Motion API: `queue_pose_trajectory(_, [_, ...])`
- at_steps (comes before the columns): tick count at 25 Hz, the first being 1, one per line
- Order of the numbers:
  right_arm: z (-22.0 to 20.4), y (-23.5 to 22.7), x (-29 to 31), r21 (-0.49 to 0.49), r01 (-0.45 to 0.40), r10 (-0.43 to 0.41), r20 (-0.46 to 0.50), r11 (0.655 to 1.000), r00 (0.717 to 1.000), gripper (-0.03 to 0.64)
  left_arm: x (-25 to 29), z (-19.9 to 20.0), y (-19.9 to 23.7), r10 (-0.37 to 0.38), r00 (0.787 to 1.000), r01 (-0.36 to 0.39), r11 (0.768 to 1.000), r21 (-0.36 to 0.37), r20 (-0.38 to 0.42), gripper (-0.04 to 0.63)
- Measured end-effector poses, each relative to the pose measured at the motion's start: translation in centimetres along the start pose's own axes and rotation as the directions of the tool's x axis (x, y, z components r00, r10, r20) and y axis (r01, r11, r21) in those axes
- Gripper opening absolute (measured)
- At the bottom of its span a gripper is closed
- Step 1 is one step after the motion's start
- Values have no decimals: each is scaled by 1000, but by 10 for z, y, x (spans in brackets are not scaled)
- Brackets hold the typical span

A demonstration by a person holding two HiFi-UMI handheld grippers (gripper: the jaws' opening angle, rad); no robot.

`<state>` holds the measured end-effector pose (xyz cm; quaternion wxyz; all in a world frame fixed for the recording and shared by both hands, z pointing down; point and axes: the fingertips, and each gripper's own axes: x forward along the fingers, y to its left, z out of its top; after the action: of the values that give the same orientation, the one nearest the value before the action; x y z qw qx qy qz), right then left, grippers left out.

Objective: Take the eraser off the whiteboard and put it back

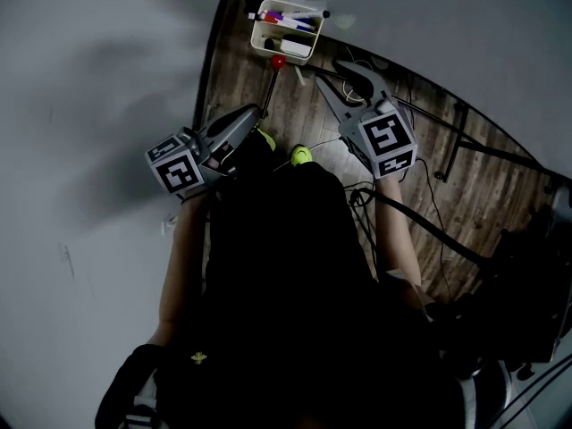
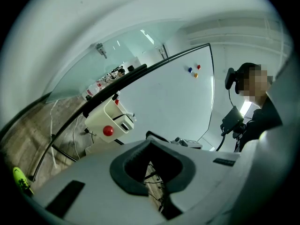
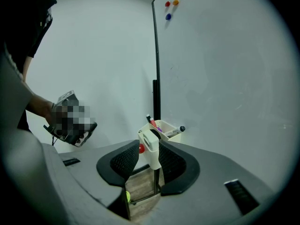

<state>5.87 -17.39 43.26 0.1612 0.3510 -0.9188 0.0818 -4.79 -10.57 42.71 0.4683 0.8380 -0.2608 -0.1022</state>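
- Here's the large white whiteboard [image 1: 89, 105] filling the left of the head view, with the wood-plank floor [image 1: 465, 195] off to the right.
- At the far end, a cream plastic holder [image 1: 256, 32] sits at the board's dark frame. A round red magnet [image 1: 279, 61] is on its near side and coloured marker pens [image 1: 290, 18] lie inside.
- The thing we want looks like a white block eraser [image 1: 293, 48] with a dark face. It lies in the near part of that holder, just beside the pens, though it is small in view, so that is a judgement.
- Now the right gripper [image 3: 146, 159]: its jaws stand roughly half apart with nothing pinched. The holder lines up in the gap, but the head view puts it near and not touching.
- Over to the left gripper [image 2: 149, 149]: its pads are drawn together at the tips and it holds nothing. Only floor shows below, and the holder is ahead on its left.
- My read is that the reach for the eraser is the step in hand, and the right gripper is best placed for it.
- To do it well, come in from above the holder's near end and set the pads across the eraser's two long sides.
- Stay off the pens and the holder wall, and close only once both pads face the block.
- Lift it straight out and set it back the same way, flat, before letting go.
- Keep the left gripper clear of the red magnet.
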Motion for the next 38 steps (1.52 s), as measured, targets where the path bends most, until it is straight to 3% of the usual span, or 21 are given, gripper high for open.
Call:
queue_pose_trajectory(8, [-13, 19, -34, 2, -64, 64, 4, 998, 998, 138, 2, -36, -21, 31, 999, -31, 999, -8, 20, 17])
queue_pose_trajectory(18, [-28, 27, -42, 51, -77, 76, 6, 996, 997, 138, 0, -48, -21, 40, 999, -41, 999, -32, -9, 17])
queue_pose_trajectory(29, [-23, 67, -36, 47, -77, 78, -4, 996, 997, 138, -20, -51, -18, -21, 1000, 20, 999, -30, -21, 17])
queue_pose_trajectory(38, [-8, 97, -57, 27, -29, 29, 24, 999, 999, 138, -39, -59, -45, -87, 995, 88, 996, 7, -47, 17])
